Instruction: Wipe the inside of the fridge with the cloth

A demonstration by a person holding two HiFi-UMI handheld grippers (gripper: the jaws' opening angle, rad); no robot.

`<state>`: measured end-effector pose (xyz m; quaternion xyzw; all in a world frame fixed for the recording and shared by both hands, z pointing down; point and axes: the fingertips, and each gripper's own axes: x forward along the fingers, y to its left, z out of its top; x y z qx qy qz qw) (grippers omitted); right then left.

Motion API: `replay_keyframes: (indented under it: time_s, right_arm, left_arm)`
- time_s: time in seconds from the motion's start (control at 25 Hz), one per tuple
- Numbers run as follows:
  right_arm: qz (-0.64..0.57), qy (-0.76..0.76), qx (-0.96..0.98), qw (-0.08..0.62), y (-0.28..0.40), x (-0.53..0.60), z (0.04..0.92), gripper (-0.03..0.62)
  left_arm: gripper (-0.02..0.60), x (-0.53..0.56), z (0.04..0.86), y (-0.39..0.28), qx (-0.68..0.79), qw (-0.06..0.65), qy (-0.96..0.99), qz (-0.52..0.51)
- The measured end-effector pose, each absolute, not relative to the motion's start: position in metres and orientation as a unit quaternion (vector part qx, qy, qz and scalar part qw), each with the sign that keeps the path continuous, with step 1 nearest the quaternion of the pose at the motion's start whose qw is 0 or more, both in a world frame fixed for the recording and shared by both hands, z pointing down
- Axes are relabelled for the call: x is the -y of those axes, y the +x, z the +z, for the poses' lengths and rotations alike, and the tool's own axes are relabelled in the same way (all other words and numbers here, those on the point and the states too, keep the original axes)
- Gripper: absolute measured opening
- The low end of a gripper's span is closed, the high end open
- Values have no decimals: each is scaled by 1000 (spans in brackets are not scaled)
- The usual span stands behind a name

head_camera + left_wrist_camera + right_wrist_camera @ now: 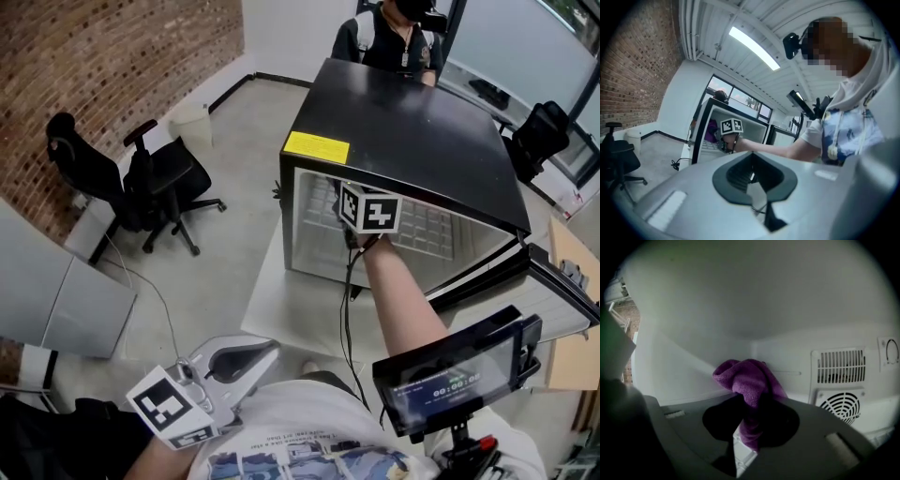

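- The right gripper [752,427] is inside the fridge [403,141], its jaws clamped on a purple cloth [747,380]
- The cloth is pinched at its lower part, between the jaws; the rest stands up in a loose bunch past the jaw tips, pointing at the fridge's back corner, where the left wall meets the back wall
- Whether the bunch touches the fridge's wall cannot be told from the right gripper view; it looks near, perhaps just short of it
- Risk: the hold seems to take only a narrow fold, so a hard drag across the fridge's wall could pull the cloth out of the jaws
- Risk: the bunch is floppy, so pressing in too far could fold it aside and bring the hard jaw tips onto the fridge's lining
- Risk: a vent grille [836,365] and a round fan cover [839,404] sit on the fridge's back wall, to the right of the cloth; a wide sweep that way could snag the fabric on the slats
- Risk: a cable [347,309] hangs from the right gripper in front of the fridge's opening, and could catch on its lower edge during a long stroke
- The left gripper [246,356] waits outside the fridge, low in front of it and close to the person's body, jaws together with nothing between them
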<state>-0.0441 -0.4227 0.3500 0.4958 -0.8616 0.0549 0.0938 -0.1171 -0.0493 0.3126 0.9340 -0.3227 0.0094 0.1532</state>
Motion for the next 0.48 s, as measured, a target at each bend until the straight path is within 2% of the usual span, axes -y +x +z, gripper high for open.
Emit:
replay_keyframes:
  time_s: [0.24, 0.48]
  right_arm:
    - [52, 496, 863, 82, -46, 417, 342, 78]
    - [44, 520, 850, 69, -18, 389, 324, 78]
  left_arm:
    - [8, 46, 312, -122, 328, 156, 932, 9]
    - [8, 39, 310, -111, 295, 154, 943, 11]
